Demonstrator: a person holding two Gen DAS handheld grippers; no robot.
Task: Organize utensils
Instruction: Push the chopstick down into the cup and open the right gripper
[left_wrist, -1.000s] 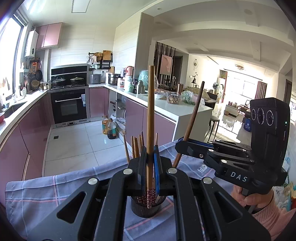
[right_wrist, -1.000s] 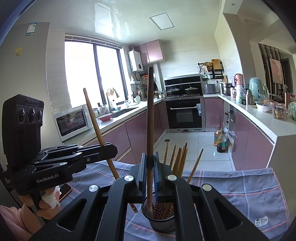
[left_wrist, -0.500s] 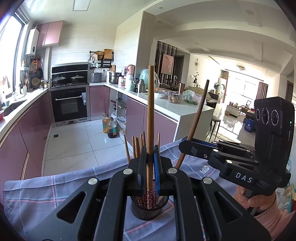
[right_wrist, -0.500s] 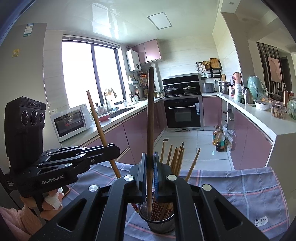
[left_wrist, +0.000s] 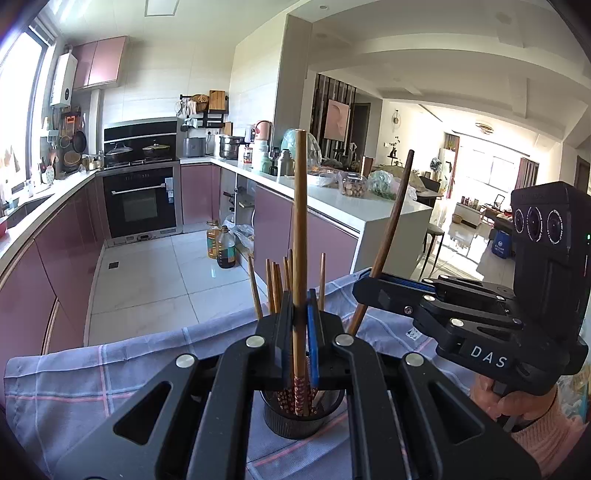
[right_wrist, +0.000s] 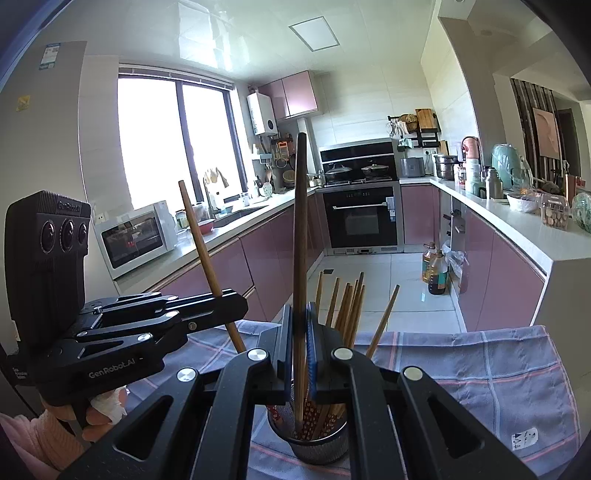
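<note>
My left gripper (left_wrist: 300, 325) is shut on a light brown chopstick (left_wrist: 300, 229) held upright, its patterned tip inside the dark mesh holder (left_wrist: 295, 417). My right gripper (right_wrist: 300, 332) is shut on a dark brown chopstick (right_wrist: 300, 236), upright, its lower end in the holder (right_wrist: 314, 446). Several chopsticks (right_wrist: 349, 306) stand in the holder. Each gripper shows in the other's view: the right gripper (left_wrist: 364, 291) with its dark chopstick (left_wrist: 391, 221), and the left gripper (right_wrist: 236, 304) with its light chopstick (right_wrist: 203, 243).
The holder stands on a blue checked cloth (left_wrist: 92, 376) over the table, seen also in the right wrist view (right_wrist: 498, 373). Beyond the table edge lie the kitchen floor, pink cabinets (right_wrist: 495, 273), an oven (left_wrist: 142, 201) and oil bottles (left_wrist: 221, 247).
Both grippers have lowered slightly, bringing their chopsticks deeper into the holder. Both stay shut on their chopsticks.
</note>
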